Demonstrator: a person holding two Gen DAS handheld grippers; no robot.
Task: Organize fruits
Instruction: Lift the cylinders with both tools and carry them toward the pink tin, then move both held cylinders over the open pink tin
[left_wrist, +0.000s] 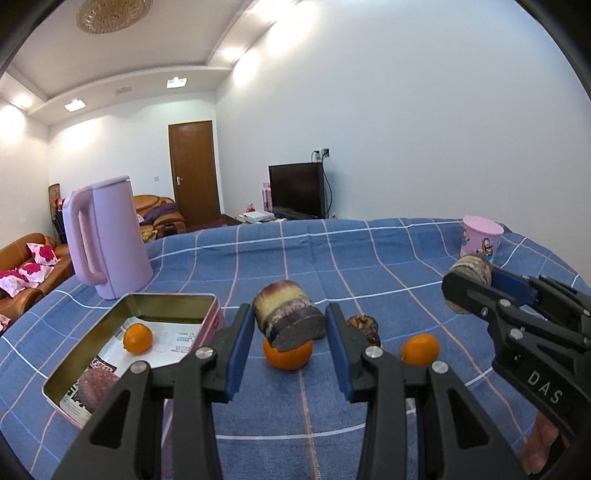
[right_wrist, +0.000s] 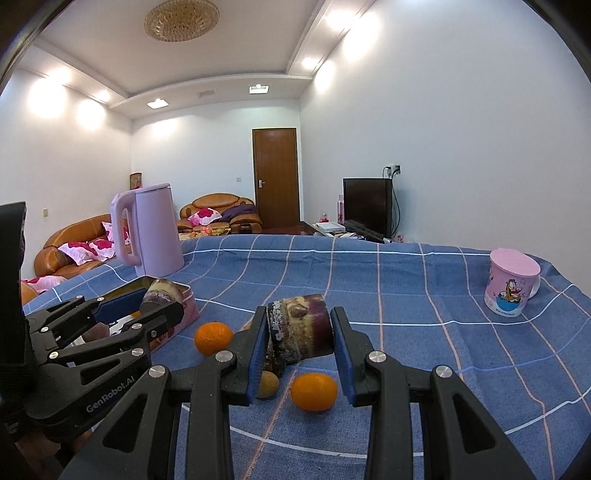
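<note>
Blue-padded left tongs (left_wrist: 290, 332) sit at the centre of your left wrist view, clamped on a short sugarcane piece (left_wrist: 286, 317) lifted off the checked blue cloth of the worktop (left_wrist: 369, 258). Right behind it, lower in the frame, lies an orange (left_wrist: 288, 355), with a dark mangosteen (left_wrist: 364, 326) and a second orange (left_wrist: 420, 349) to its right. At lower left stands the open pink tin (left_wrist: 155, 302), holding one orange (left_wrist: 137, 338) and a purplish round piece (left_wrist: 96, 387) near its close corner. Your right tongs (right_wrist: 300, 347) likewise grip a second sugarcane piece (right_wrist: 301, 326), centred in the right wrist view and raised above the cloth; below it sit an orange (right_wrist: 314, 392) and a small brownish fruit (right_wrist: 267, 384), while another orange (right_wrist: 213, 338) lies further left beside the tin. A lilac kettle (left_wrist: 107, 236) stands behind the tin at left of the frame, and a pink cartoon mug (right_wrist: 511, 284) sits well apart at the right edge.
</note>
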